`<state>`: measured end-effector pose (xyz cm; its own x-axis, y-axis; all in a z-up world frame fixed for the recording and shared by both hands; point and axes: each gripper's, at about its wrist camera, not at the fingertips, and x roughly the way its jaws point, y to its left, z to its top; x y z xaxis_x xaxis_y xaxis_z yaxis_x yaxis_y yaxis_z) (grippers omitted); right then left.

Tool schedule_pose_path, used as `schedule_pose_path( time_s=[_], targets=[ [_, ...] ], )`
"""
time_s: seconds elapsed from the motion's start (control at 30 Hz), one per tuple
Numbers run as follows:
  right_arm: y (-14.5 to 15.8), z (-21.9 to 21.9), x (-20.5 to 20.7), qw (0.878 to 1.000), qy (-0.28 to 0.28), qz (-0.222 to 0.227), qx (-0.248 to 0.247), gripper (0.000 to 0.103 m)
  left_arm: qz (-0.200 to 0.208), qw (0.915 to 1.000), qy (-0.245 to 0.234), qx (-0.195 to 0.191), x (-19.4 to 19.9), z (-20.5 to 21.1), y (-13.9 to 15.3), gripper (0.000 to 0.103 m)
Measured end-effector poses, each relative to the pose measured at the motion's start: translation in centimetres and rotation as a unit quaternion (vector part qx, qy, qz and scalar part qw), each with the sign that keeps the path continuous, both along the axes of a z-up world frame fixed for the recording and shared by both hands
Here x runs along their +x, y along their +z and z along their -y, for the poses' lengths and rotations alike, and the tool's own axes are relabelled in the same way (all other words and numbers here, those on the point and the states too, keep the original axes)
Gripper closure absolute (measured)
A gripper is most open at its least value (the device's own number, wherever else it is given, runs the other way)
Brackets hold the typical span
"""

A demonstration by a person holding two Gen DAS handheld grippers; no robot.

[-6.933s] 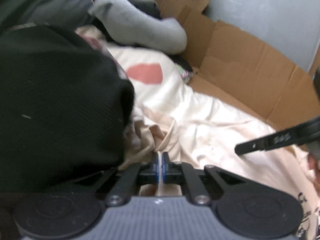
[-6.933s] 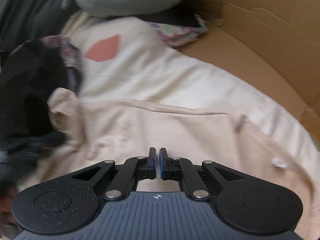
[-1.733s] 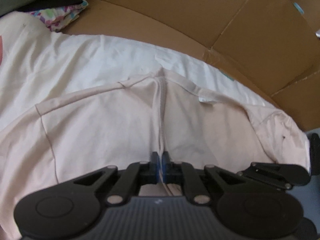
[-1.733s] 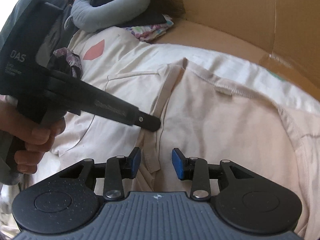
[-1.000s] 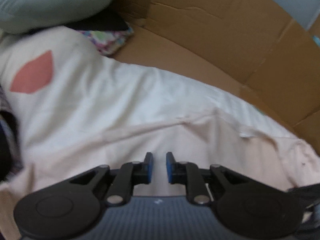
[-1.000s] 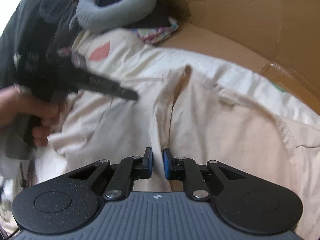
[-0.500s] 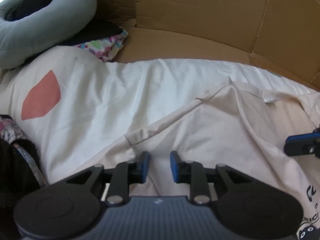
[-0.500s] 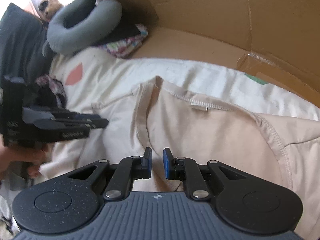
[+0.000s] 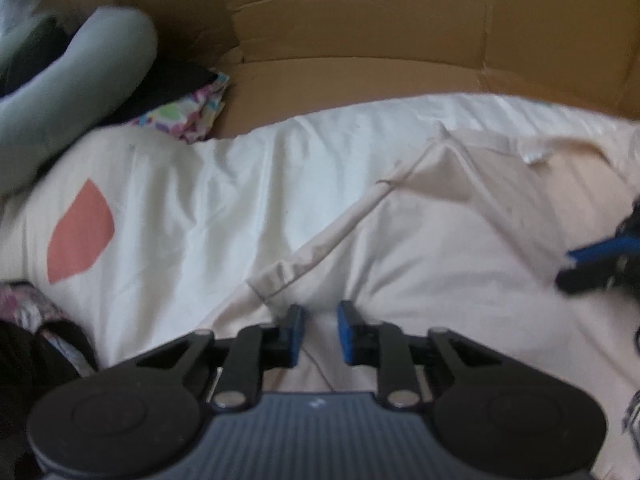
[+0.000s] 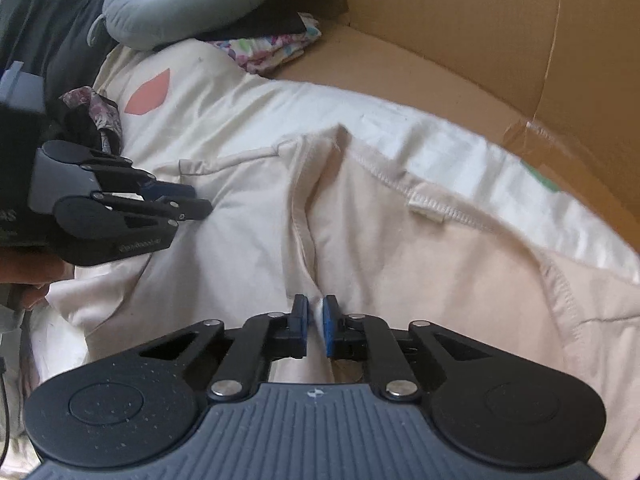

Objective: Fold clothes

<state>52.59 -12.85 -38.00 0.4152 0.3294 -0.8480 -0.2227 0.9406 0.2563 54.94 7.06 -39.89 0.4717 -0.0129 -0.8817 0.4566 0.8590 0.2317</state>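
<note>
Right gripper [image 10: 315, 322]: jaws are brought nearly together and a raised fold of the beige shirt [image 10: 440, 280] is pinched between the blue pads, just below the neckline seam

Left gripper [image 9: 319, 330]: jaws are seen closing, a narrow gap left between the pads, cloth of the shirt's hem side bunched in that gap; whether it is pressed cannot be told. It is held by a hand [image 10: 28, 276] at the left edge of the right wrist view

Beige shirt: spread flat on a white sheet [image 9: 200, 208], collar tag turned up

Beyond: a pink patch [image 9: 78, 236] is printed on the sheet; a patterned cloth [image 10: 272, 50] and a grey neck pillow [image 10: 180, 4] are placed at the far edge; brown cardboard [image 9: 360, 40] is stood behind
</note>
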Motion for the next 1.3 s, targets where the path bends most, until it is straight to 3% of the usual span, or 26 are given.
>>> schedule_pose_path(
  time_s=[0.03,0.37,0.63,0.7,0.77,0.83,0.97,1.13,1.3],
  targets=[
    [0.4,0.2,-0.1,1.0,0.0,0.006,-0.006,0.099,0.003,0.9999,-0.001,0.011,0.0,0.0,0.0,0.101],
    [5.2,3.8,1.0,0.996,-0.029,0.052,-0.073,0.103,0.005,0.999,-0.012,0.044,0.5,-1.2,0.2,0.102],
    [2.8,4.3,0.0,0.998,0.007,0.004,-0.057,0.101,0.012,0.9952,-0.003,0.097,1.0,-2.2,0.6,0.102],
    [2.3,4.6,-0.8,0.999,0.013,-0.003,-0.05,0.095,0.006,0.997,0.017,0.075,1.4,-3.0,1.0,0.103],
    [2.0,4.7,-1.5,0.999,0.024,-0.004,-0.038,0.068,0.001,0.9985,0.033,0.045,1.8,-3.7,1.7,0.103],
    [1.9,4.4,-2.1,0.999,0.041,-0.001,-0.035,0.062,0.008,0.9987,0.041,0.028,1.7,-3.7,2.5,0.103],
    [1.1,3.4,-2.0,0.997,0.055,-0.001,-0.058,0.062,0.024,0.9985,0.048,-0.011,1.1,-3.3,4.4,0.103],
    [1.6,3.3,-1.6,0.998,0.055,0.008,-0.023,0.062,0.04,0.9976,0.028,-0.049,-0.3,-2.3,6.9,0.102],
    [2.2,4.4,-1.4,0.997,0.055,0.013,-0.044,0.066,0.036,0.9961,0.012,-0.08,-1.9,-1.8,8.0,0.101]
  ],
)
